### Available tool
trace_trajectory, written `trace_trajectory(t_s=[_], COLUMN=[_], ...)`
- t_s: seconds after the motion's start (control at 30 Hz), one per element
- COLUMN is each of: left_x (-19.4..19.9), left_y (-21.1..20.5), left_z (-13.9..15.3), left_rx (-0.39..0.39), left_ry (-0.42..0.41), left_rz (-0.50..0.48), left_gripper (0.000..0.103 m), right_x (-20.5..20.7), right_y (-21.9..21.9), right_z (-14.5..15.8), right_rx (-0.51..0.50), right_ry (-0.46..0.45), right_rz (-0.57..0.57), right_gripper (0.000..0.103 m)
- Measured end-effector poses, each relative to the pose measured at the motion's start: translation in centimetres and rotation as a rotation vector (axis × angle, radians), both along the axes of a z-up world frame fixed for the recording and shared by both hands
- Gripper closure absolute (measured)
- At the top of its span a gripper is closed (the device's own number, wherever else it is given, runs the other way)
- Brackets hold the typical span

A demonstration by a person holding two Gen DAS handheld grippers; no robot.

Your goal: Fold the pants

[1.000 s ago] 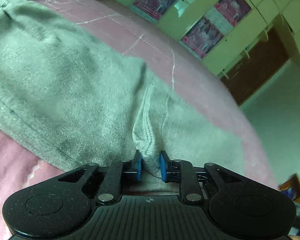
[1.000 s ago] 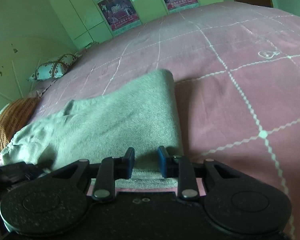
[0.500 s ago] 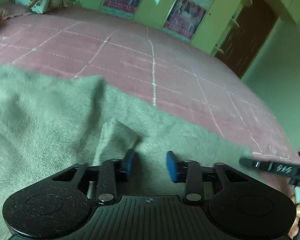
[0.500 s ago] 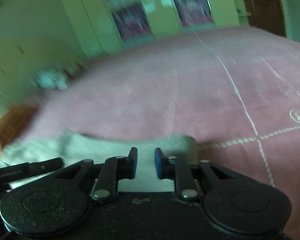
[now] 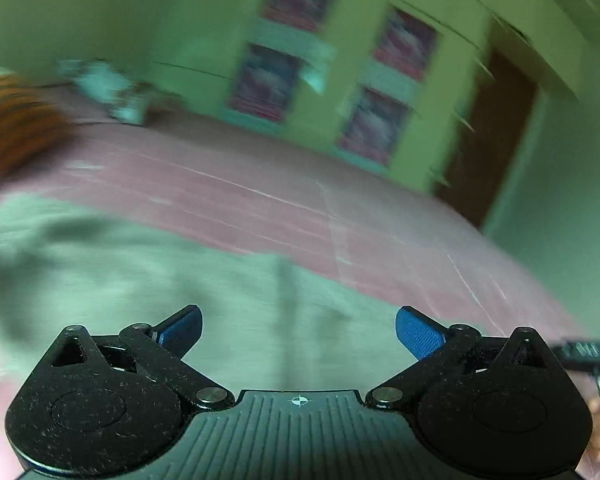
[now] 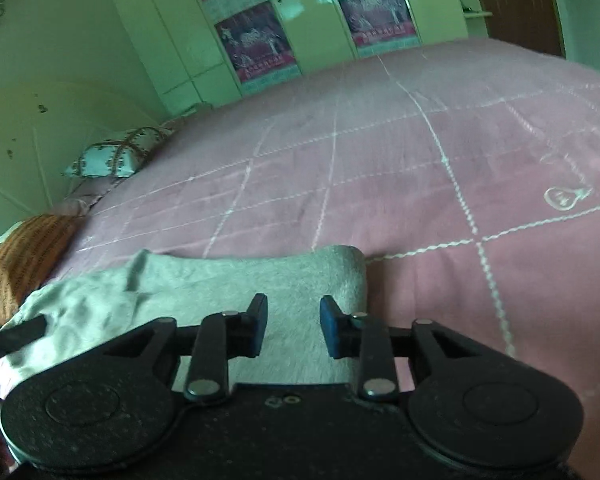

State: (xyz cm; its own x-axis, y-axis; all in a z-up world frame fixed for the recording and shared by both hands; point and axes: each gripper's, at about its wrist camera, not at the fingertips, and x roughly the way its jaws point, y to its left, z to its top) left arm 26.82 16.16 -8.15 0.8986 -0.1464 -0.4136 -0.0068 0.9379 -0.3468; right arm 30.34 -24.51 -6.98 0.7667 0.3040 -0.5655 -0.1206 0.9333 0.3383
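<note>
Grey pants (image 5: 148,280) lie flat on a pink bedspread (image 5: 300,208). The left wrist view is motion-blurred. My left gripper (image 5: 299,330) is wide open and empty, lifted above the pants. In the right wrist view the pants (image 6: 236,280) lie folded, with a rounded fold edge at the right. My right gripper (image 6: 293,326) is open with a medium gap, just above the fabric and holding nothing. The right gripper's body shows at the right edge of the left wrist view (image 5: 588,350).
The pink bedspread with white grid lines (image 6: 420,152) stretches far ahead. A patterned pillow (image 6: 112,158) and an orange cushion (image 6: 24,256) sit at the far left. Green wardrobe doors with posters (image 6: 312,20) and a brown door (image 6: 516,4) stand behind the bed.
My left gripper let go of the pinched pants fold, opened wide and lifted away. My right gripper also pulled back and widened a little; the pants stay flat.
</note>
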Motion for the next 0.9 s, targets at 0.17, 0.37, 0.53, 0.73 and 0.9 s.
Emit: trace_trajectory(t_s=[0.17, 0.37, 0.53, 0.73, 0.9], left_x=[-3.2, -0.2, 3.0, 4.7, 3.4], left_y=[11.1, 18.8, 21.7, 19.9, 20.5], left_z=[-2.3, -9.3, -13.8, -11.8, -10.3], left_rx=[-0.182, -0.612, -0.787, -0.621, -0.597], left_ry=[0.054, 0.046, 0.004, -0.087, -0.077], left_rz=[0.249, 0.345, 0.295, 0.286, 0.293], left_gripper=[0.014, 0.042, 0.058, 0.066, 0.067], right_x=[-1.6, -3.0, -3.2, -2.4, -1.2], right_y=[0.1, 2.8, 4.7, 9.3, 16.0], right_z=[-0.5, -0.8, 0.1, 0.4, 0.6], right_rx=[0.039, 0.036, 0.002, -0.041, -0.103], right_ry=[0.03, 0.071, 0.062, 0.064, 0.033], right_rz=[-0.01, 0.001, 0.01, 0.092, 0.238], right_gripper=[0.076, 0.075, 0.072, 0.072, 0.072])
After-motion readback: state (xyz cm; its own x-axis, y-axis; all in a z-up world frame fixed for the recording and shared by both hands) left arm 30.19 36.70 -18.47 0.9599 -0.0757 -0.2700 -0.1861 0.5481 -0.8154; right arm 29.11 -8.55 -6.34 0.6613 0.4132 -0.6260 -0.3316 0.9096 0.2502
